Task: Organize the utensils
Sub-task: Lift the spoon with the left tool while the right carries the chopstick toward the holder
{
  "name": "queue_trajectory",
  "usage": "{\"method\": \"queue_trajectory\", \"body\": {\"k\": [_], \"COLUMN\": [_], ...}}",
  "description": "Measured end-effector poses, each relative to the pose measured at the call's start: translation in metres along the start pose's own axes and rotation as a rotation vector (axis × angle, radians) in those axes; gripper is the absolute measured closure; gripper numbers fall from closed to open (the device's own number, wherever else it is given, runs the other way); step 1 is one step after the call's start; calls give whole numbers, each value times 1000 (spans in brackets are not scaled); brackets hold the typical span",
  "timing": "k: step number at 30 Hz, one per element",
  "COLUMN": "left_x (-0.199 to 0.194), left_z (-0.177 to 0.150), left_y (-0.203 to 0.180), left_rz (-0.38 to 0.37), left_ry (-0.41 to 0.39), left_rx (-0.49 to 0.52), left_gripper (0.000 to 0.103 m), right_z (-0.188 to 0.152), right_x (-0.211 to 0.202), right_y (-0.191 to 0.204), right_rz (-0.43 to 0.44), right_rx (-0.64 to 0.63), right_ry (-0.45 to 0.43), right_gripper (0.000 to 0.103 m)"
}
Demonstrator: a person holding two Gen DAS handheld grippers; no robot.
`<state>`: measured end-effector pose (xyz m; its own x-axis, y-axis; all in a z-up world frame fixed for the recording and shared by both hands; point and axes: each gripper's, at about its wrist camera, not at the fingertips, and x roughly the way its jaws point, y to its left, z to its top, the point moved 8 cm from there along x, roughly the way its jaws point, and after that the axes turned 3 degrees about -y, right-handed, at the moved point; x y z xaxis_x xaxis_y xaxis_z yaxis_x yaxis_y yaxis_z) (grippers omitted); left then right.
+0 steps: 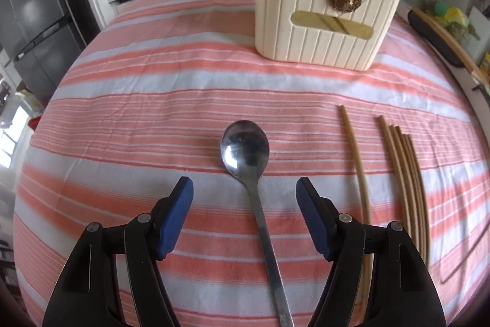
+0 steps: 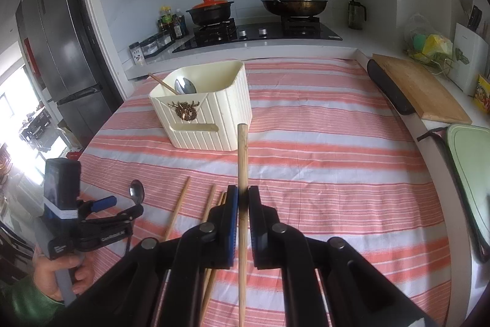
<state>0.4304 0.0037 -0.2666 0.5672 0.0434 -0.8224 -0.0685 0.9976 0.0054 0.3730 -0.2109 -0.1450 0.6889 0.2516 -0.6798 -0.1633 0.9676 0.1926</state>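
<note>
left gripper [image 1: 244, 189] jaws wide apart, hovering low over the striped cloth [image 1: 153, 100] on the surface; nothing held; a metal spoon [image 1: 249, 161] lies flat on the cloth, bowl pointing away, handle running back between the two blue pads [image 1: 176, 216] without touching either; loose chopsticks [image 1: 407, 173] lie on the cloth to the right of the spoon, one single stick nearer the spoon and a tight bundle just beyond it; the cream utensil holder [image 1: 321, 17] stands upright further back on the cloth, well apart from the spoon, with one stick poking out of its top left corner.

right gripper [image 2: 242, 198] jaws clamped on a single chopstick [image 2: 242, 161]; stick is held roughly upright in the right wrist view, its end rising above the pads and overlapping the holder's front right edge in the picture, the rest running down between the arms; can't tell whether it touches the holder.

same view: utensil holder [image 2: 211, 118] sits mid-surface, open top visible; inside its left part a spoon bowl [image 2: 185, 86] and one wooden stick [image 2: 162, 84] leaning to the left; remaining chopsticks [image 2: 179, 209] lie on the cloth left of the right gripper; further left the left gripper [image 2: 122, 204] is seen from the side, held in a hand [image 2: 58, 275], with the loose spoon [image 2: 137, 192] just in front of it.

background: stove with pots [image 2: 211, 9], fridge [image 2: 61, 45], wooden cutting board [image 2: 419, 88] at the right edge.
</note>
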Motion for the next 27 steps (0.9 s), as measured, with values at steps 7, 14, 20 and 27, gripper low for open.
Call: {"method": "queue_trajectory", "body": {"k": [7, 14, 20, 27], "left_x": [18, -12, -93, -157], "left_z": [21, 34, 48, 70], "left_y": [-1, 12, 20, 27], "left_rz": [-35, -136, -213, -295], "left_ry": [-25, -128, -266, -355], "left_rx": [31, 7, 2, -5], "left_gripper": [67, 68, 68, 68], "right_z": [0, 3, 19, 46], "right_x": [-8, -14, -38, -64], "right_y": [-4, -9, 4, 27], "right_rz": [6, 20, 42, 61], "right_rx": [-5, 14, -14, -57], "right_ry": [-26, -51, -103, -172], "right_gripper": [96, 96, 96, 96]}}
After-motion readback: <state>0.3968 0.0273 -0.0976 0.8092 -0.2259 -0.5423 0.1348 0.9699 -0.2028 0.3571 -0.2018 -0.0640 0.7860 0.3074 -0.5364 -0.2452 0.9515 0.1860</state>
